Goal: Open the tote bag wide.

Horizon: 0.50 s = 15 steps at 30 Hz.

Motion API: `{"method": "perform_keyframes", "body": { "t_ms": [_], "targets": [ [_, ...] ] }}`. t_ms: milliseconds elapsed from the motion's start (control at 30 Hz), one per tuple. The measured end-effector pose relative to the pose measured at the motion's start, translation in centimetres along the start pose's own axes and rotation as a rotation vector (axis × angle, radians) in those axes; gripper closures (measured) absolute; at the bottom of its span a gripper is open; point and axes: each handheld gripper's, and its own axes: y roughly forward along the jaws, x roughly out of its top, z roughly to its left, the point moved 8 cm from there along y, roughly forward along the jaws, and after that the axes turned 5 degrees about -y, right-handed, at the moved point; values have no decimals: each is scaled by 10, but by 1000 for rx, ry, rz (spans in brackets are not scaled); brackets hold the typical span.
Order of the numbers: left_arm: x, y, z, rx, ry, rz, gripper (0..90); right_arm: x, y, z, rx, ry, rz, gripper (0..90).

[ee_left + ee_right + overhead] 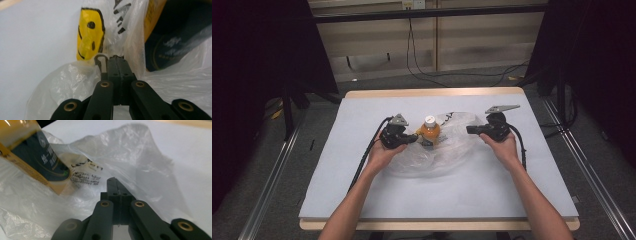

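Your plastic bag lies spread near the middle of the table, and the bottle stands upright on it – toward its far side. Your left gripper sits just left of the bottle, your right gripper at the bag's right edge – the bottle between them.

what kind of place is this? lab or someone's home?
Most likely a lab recording station, not a home. A table with a plain pale cover stands between dark curtains, cables trail over the floor behind it, and metal rails flank it.
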Motion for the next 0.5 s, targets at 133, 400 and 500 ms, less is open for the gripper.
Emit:
{"method": "perform_keyframes", "body": {
  "t_ms": [133,400,500],
  "targets": [
    [-15,5,2,31,37,57,900,-11,14,2,9,-11,53,900],
    [-40,-9,24,96,45,101,900,-38,29,0,6,-22,158,900],
    [-52,-23,38,130,20,88,900,-40,21,-7,-14,-29,185,900]
  ]
}}
